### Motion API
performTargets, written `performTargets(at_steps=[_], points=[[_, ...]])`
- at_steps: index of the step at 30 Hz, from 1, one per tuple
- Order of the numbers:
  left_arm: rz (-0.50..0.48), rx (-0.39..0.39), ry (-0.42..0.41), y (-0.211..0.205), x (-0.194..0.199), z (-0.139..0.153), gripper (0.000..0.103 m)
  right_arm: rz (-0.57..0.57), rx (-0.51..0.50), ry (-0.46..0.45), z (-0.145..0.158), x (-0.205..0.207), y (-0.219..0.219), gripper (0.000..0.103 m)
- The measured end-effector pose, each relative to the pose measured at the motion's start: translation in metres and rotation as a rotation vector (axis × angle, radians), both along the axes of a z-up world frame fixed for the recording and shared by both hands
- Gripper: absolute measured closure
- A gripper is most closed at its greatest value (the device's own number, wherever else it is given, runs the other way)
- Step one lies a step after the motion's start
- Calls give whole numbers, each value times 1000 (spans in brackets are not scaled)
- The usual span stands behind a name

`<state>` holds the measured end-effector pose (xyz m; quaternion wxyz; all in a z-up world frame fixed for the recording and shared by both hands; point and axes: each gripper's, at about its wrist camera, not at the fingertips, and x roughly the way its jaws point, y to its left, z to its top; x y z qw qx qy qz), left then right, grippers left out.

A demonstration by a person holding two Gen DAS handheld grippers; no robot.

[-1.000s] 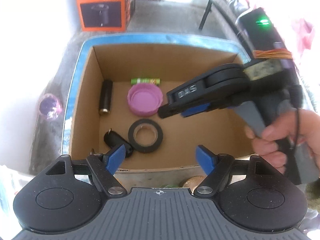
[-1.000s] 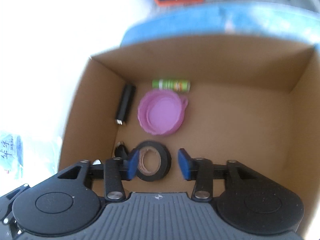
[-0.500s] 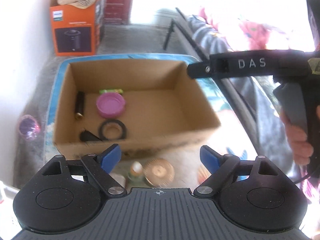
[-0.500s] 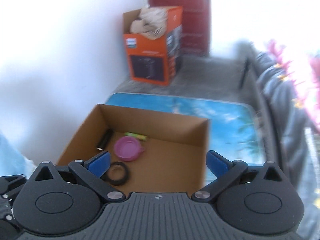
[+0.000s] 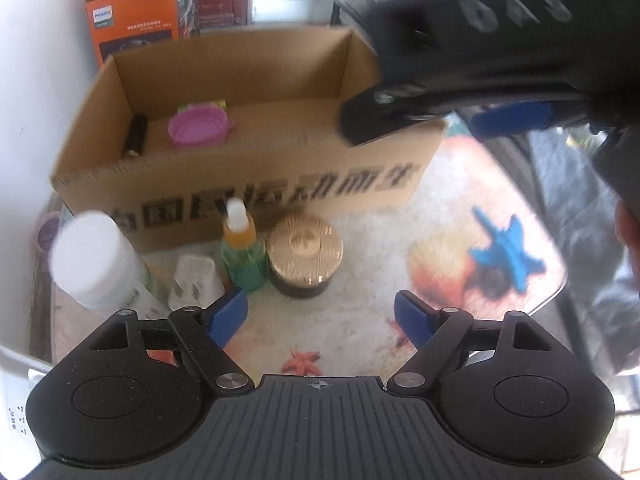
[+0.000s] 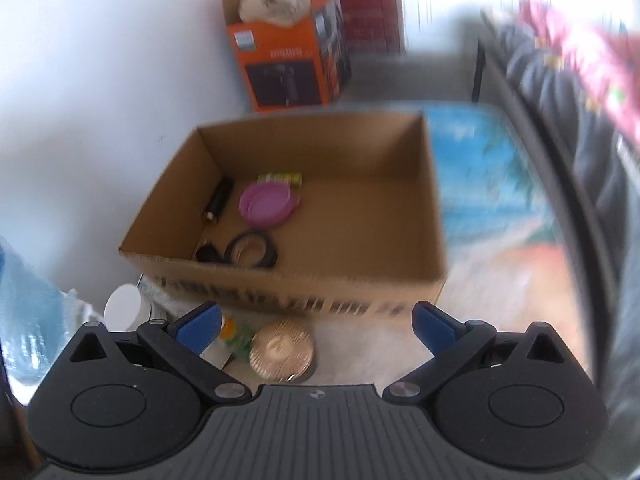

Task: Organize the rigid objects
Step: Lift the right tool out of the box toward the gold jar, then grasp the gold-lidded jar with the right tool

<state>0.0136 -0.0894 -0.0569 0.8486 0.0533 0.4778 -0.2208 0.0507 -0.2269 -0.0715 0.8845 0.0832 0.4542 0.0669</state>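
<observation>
Both grippers are between pickups. The right gripper [image 6: 316, 326] hangs spread wide and empty above the cardboard box [image 6: 304, 292]. The left gripper [image 5: 320, 316], nothing between its fingers, is narrowing a little as it hovers over the table [image 5: 400, 240] near the gold-lidded jar [image 5: 305, 249] and the green bottle [image 5: 242, 258] in front of the box. I'd guess the jar goes next: drop lower, straddle it, then close.

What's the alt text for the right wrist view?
Open right gripper with nothing between its jaws, hovering before a cardboard box that holds a pink lid, black tape roll and black tube. A gold-lidded jar stands outside it.
</observation>
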Motion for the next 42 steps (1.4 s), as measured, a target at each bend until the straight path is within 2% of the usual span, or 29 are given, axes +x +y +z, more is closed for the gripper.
performTargets(at_steps=[5,10,12,14,21,28,35,42], points=[[-11,47,-32,-2,-1,-23,26,-55,134,99,-44,14,-7,0],[-10,71,-41,-8,8,-37,30,-104,279,185,-81,27,-16,13],[6,67,-36,-9,12,-41,33,-105,306,213,-89,29,-17,25],[8,55,-27,-11,16,-44,37,-93,318,223,-94,32,-16,28],[15,34,-26,-17,27,-45,44,-10,341,271,-107,47,-9,47],[-9,27,-13,-20,21,-42,45,17,303,298,-102,44,-10,49],[-79,-1,13,-32,-1,-39,45,-9,280,323,-99,25,-27,49],[-92,19,15,-36,4,-42,39,-38,310,315,-93,17,-44,49]])
